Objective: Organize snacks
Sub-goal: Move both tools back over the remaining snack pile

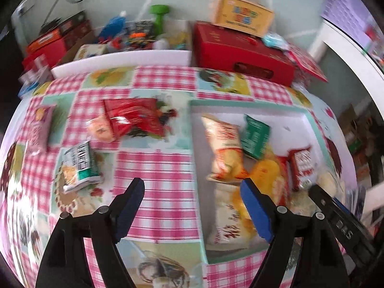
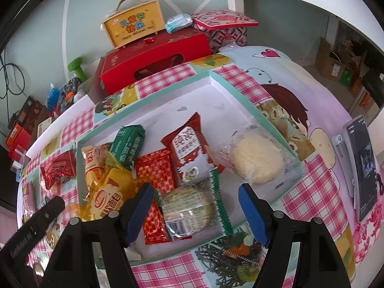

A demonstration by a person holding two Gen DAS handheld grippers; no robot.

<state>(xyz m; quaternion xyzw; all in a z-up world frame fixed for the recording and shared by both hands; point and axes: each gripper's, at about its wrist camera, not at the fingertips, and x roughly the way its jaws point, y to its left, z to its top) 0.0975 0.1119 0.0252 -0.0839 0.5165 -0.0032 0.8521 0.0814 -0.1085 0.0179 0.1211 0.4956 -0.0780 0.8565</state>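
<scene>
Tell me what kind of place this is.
Probably a room in a home, not a shop: a table under a patterned checked tablecloth, gift boxes such as the red box stacked against the wall, and a green dumbbell beside them.

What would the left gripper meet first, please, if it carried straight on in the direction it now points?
Probably the bare checked tablecloth: the open left gripper points at cloth between the green-and-white packet and the tray. Further along lies the red packet, though blur makes depth uncertain.

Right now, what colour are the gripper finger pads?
Blue pads on black arms, clearest in the right wrist view.
</scene>
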